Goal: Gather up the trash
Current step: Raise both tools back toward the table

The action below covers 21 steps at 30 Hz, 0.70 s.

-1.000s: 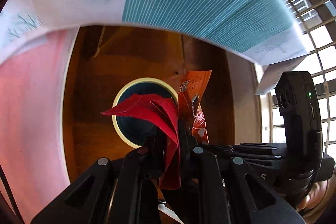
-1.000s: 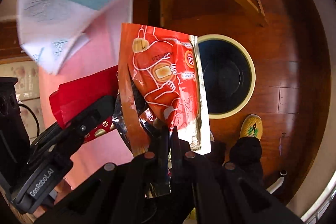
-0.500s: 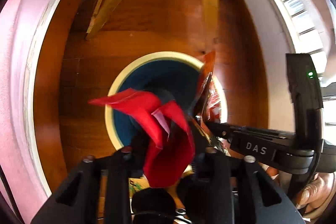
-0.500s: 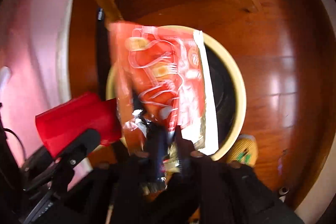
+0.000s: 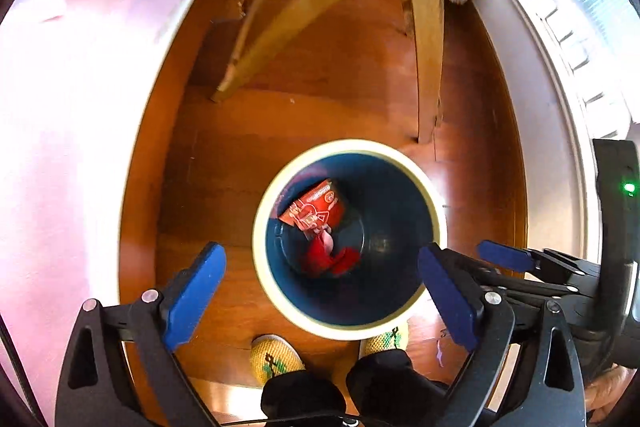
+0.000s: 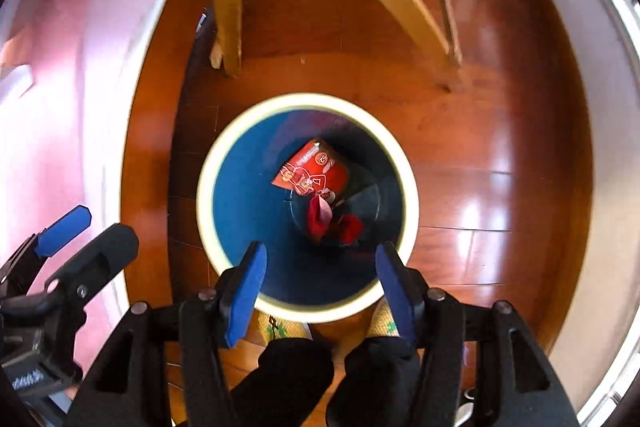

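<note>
Floor (image 5: 328,99): brown wood boards; pale wooden furniture legs (image 5: 428,39) stand on the far side
Bin (image 5: 434,203): round, cream rim, dark blue inside; it stands on the floor just beyond the person's slippers (image 5: 276,355), below both grippers
Left gripper (image 5: 320,291): jaws wide apart, nothing between them; it hangs above the near part of the bin
Right gripper (image 6: 320,283): jaws apart and empty, over the near rim
Orange wrapper (image 6: 314,173): lies at the bottom of the bin, toward the far left wall
Red wrapper (image 6: 334,221): crumpled, just near of the orange one, touching it
Step in hand: the drop looks finished; best to lift both grippers straight up, jaws left apart, clear of the rim, so the light bin is not tipped
</note>
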{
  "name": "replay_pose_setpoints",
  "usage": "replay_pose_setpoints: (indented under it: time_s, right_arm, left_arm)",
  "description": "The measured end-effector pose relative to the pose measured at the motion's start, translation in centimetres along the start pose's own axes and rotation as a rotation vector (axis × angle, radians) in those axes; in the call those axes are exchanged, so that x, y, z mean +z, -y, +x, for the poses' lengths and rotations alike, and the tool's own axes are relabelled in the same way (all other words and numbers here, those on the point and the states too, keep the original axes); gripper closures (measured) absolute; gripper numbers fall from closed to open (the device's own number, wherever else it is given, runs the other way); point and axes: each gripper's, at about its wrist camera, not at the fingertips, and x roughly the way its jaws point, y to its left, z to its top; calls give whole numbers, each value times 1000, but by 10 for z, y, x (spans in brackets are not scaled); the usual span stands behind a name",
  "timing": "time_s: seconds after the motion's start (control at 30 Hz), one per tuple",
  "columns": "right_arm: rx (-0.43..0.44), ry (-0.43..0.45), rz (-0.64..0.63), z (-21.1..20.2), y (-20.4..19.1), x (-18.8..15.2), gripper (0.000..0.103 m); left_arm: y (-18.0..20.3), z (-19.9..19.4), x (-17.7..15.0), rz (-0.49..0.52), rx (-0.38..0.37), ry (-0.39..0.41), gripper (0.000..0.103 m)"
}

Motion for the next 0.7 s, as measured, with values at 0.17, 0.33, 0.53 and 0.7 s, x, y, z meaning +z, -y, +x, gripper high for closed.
replay_pose_setpoints:
  time_s: [0.17, 0.33, 0.53, 0.7]
  right_arm:
    - [-45, 14, -16, -76, -12, -14, 46]
    - [-69, 39, -56, -159, -36, -23, 46]
    - [-78, 152, -128, -264, -68, -30, 46]
    - [-81, 261, -138, -330, -83, -30, 46]
  left_arm:
    - [6, -71, -1, -15, 13, 35, 7]
    - [14, -165, 5, 3, 29, 96, 7]
    - [14, -274, 17, 5, 52, 216, 7]
    - [13, -352, 34, 10, 47, 332, 7]
